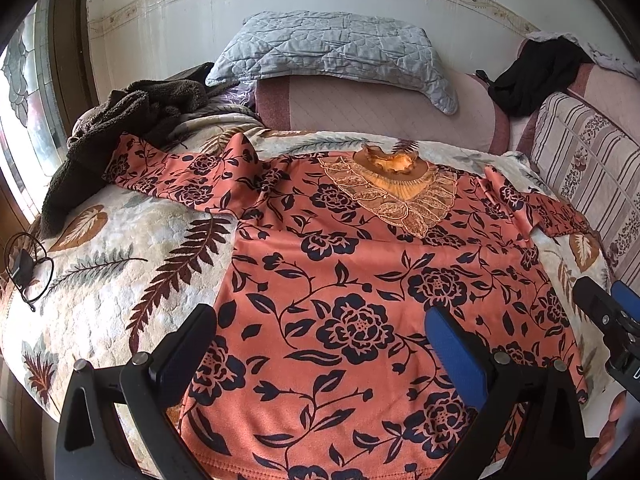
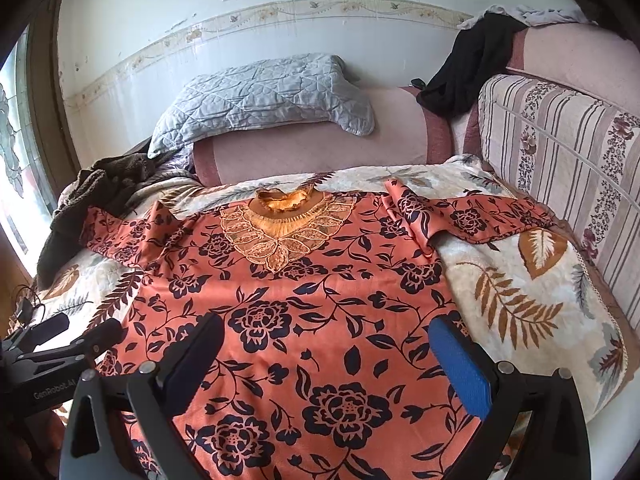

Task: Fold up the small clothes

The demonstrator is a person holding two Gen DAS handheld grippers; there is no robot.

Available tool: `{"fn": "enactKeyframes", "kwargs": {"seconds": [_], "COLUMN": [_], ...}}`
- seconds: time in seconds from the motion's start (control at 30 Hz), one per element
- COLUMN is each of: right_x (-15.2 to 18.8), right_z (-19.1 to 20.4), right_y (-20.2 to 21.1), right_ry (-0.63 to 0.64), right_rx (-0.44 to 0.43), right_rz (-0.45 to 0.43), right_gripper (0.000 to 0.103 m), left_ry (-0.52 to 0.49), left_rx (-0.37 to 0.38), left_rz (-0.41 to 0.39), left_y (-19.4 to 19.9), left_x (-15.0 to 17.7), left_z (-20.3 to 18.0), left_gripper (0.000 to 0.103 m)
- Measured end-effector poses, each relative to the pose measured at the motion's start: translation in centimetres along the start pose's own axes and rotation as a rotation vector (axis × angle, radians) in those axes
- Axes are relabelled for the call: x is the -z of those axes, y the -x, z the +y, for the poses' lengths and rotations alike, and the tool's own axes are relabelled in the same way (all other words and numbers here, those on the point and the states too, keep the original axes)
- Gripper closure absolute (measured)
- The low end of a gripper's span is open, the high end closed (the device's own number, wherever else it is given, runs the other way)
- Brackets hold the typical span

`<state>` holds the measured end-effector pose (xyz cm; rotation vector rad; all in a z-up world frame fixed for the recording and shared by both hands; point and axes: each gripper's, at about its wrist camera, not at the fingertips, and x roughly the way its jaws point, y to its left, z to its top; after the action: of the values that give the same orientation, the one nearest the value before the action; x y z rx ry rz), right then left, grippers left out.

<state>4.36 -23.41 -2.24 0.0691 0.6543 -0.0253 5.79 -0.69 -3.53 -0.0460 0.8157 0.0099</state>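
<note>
A coral-orange top printed with dark navy flowers and trailing leaves lies spread flat, front up, on the bed, its body smooth with only faint creases; its neck has a ruffled amber collar above a bib of tan lace leaf shapes; the collar points toward the far edge of the bed, and the hem runs along the near edge; one sleeve stretches toward the far left corner, rumpled at the shoulder, and its cuff end lies against a heap of dark brown fleece; the other sleeve reaches toward the right edge, folded and bunched near the shoulder; the cream blanket with fern and leaf print shows bare on both sides of the top, a wide strip on the left and a wide strip on the right up to a striped cushion; a grey quilted pillow and a black garment sit beyond the far edge, well apart from the top; a black cable lies by the left edge; the left hand-held gripper hangs over the hem's left part with its jaws spread wide and nothing between them; the right hand-held gripper hangs likewise over the hem's right part, jaws wide apart and empty.
</note>
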Motion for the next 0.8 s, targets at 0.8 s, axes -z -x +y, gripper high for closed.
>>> {"fn": "enactKeyframes", "kwargs": {"seconds": [0.8], "right_x": [-1.0], "right_z": [-1.8], "right_y": [-3.9], "right_ry": [-0.05], "right_rx": [-0.042], "right_rz": [0.045], "right_gripper": [0.0], "left_ry": [-0.017], "left_rx": [0.037], "left_rz": [0.021], "left_y": [-4.3], "left_x": [-1.5], "left_z": [-1.2], "left_gripper": [0.0]}}
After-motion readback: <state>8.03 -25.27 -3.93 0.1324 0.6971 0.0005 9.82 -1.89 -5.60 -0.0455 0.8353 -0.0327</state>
